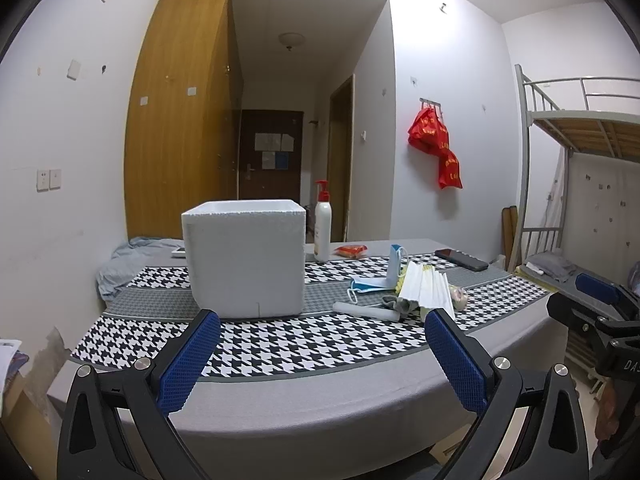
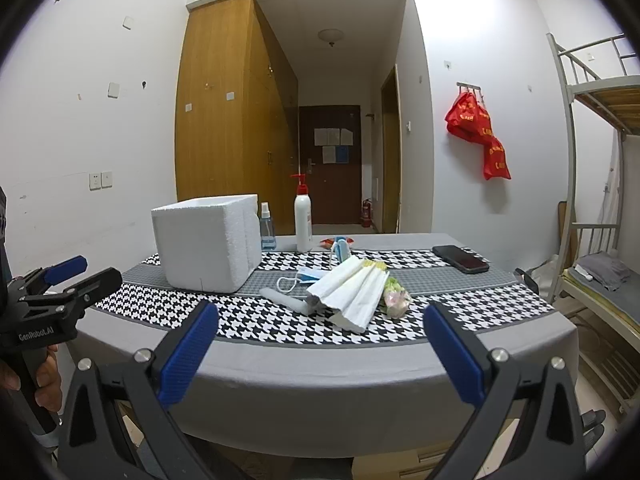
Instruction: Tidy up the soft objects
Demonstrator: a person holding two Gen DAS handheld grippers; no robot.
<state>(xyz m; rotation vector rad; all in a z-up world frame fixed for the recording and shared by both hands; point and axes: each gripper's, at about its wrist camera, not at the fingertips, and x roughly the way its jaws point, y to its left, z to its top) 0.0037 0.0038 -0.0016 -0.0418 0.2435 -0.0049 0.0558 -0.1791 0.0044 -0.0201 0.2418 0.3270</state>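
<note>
Left wrist view: left gripper point(image 1: 320, 354) hangs level at the near edge of the table point(image 1: 320, 412), fingers spread wide w/ nothing between them. Blue pads point(image 1: 188, 364) frame the cloth. Straight ahead, a white foam box point(image 1: 245, 258) stands upright on the houndstooth runner point(image 1: 280, 344), open top, inside not visible. Right of the box lies the soft pile: a blue face mask point(image 1: 370, 285), a pale roll point(image 1: 366, 311), a dark sock-like bit point(image 1: 394, 303) and a folded white cloth point(image 1: 424, 290), all touching or overlapping. Behind the box: pump bottle point(image 1: 322, 226), red packet point(image 1: 351, 251), and a phone point(image 1: 461, 259) well to the right. Right gripper point(image 1: 600, 300) shows at the far right edge, off the table; can't tell its finger state from here.

Right wrist view: right gripper point(image 2: 320, 354) also sits low at the table point(image 2: 320, 392) edge, released, fingers far apart, empty. Folded white cloth point(image 2: 352, 294) is dead ahead, nearest thing, w/ pale roll point(image 2: 282, 298) and face mask point(image 2: 308, 276) to its left and a small pinkish soft item point(image 2: 396, 298) touching its right side. Foam box point(image 2: 208, 242) stands left; spray bottle point(image 2: 267, 228) and pump bottle point(image 2: 303, 220) behind it. Phone point(image 2: 460, 259) rear right. Left gripper point(image 2: 64, 280) at left edge, held in a hand point(image 2: 44, 376), fingers apart.
</note>
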